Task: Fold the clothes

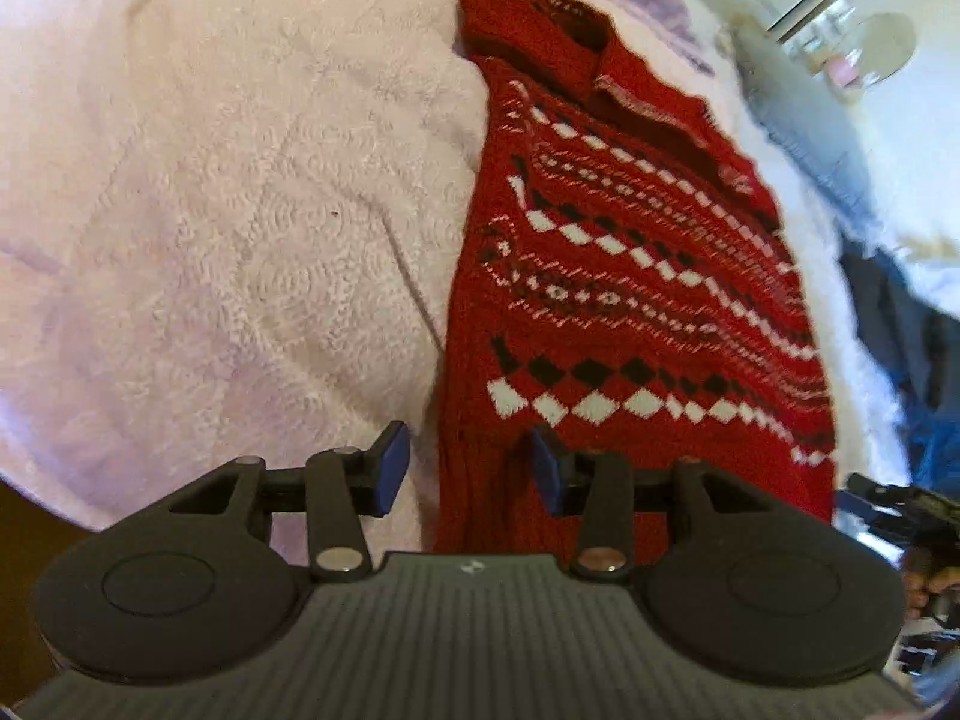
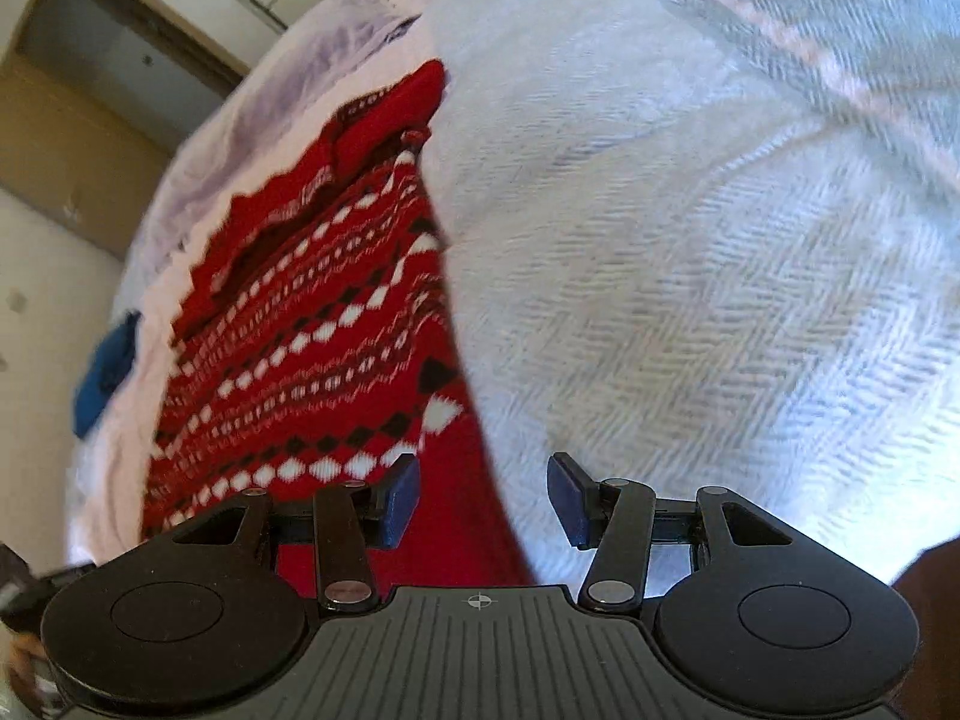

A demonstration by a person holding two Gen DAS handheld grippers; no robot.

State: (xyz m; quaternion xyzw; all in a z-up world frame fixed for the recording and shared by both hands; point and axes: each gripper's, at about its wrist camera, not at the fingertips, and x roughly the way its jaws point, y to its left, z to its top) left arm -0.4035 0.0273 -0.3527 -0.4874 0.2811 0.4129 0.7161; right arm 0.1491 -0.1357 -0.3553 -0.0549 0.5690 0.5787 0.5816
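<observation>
A red knitted sweater with white and black diamond bands lies flat on a pale pink fleece blanket, its collar end far from me. My left gripper hangs over the sweater's near left edge, jaws open, nothing pressed between the blue pads. In the right wrist view the same sweater runs along the left, beside a white herringbone blanket. My right gripper is open over the sweater's near right edge, with only cloth below it.
A blue garment lies at the bed's left edge in the right wrist view. Dark and blue clothes are piled right of the sweater. The other gripper's tip shows at the right of the left wrist view. A wall and wooden door frame stand behind.
</observation>
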